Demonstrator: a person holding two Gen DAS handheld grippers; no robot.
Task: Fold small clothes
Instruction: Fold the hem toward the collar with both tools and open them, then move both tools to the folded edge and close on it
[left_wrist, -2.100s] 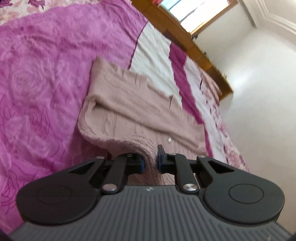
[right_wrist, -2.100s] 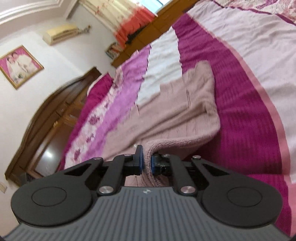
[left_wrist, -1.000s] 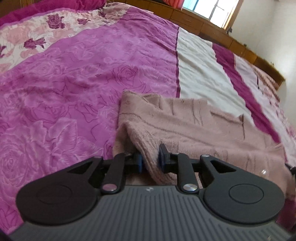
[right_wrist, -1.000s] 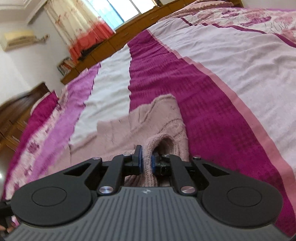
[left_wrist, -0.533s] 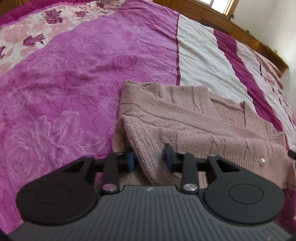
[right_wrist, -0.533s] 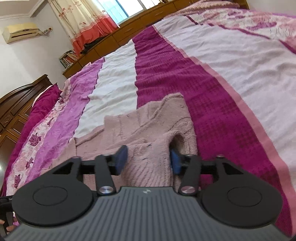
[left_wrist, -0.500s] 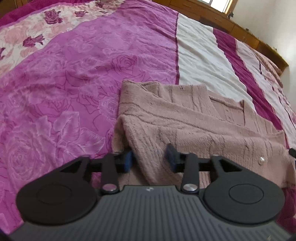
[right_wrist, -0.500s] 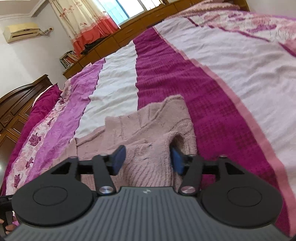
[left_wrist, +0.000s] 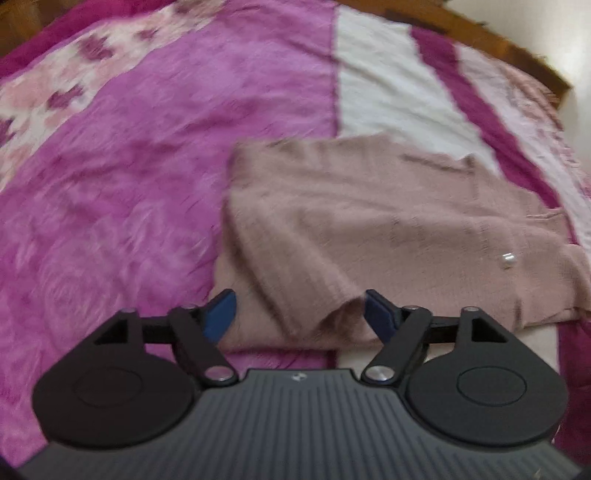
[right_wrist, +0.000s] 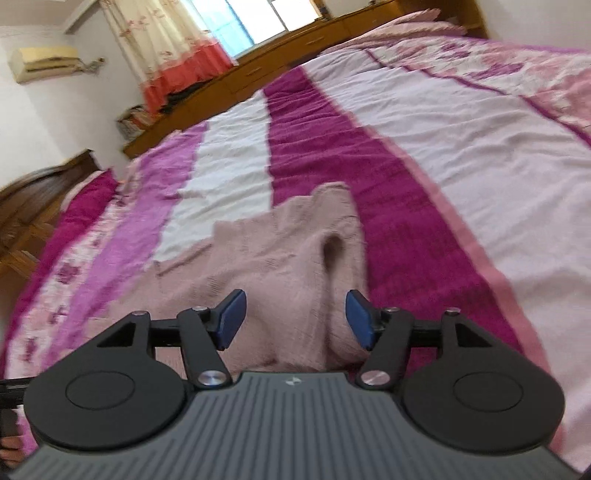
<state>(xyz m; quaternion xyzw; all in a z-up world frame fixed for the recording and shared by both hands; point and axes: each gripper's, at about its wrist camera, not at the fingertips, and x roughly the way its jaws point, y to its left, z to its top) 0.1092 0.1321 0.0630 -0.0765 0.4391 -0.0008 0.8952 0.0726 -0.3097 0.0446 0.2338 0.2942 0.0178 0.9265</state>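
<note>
lying folded, one pink cardigan, one striped bedspread

A dusty-pink knitted cardigan lies folded on the striped and rose-printed magenta bedspread, straddling several of its stripes, and a wooden ledge runs along the bed's far side with a window curtain above it. In the left wrist view the black two-finger left gripper stands at the garment's near edge, a folded-over flap lying between its parted fingers, with a small pearl button off to the right on the knit. In the right wrist view the black two-finger right gripper sits over the garment's near end, knit between its spread fingers and a sleeve opening just beyond them.
</note>
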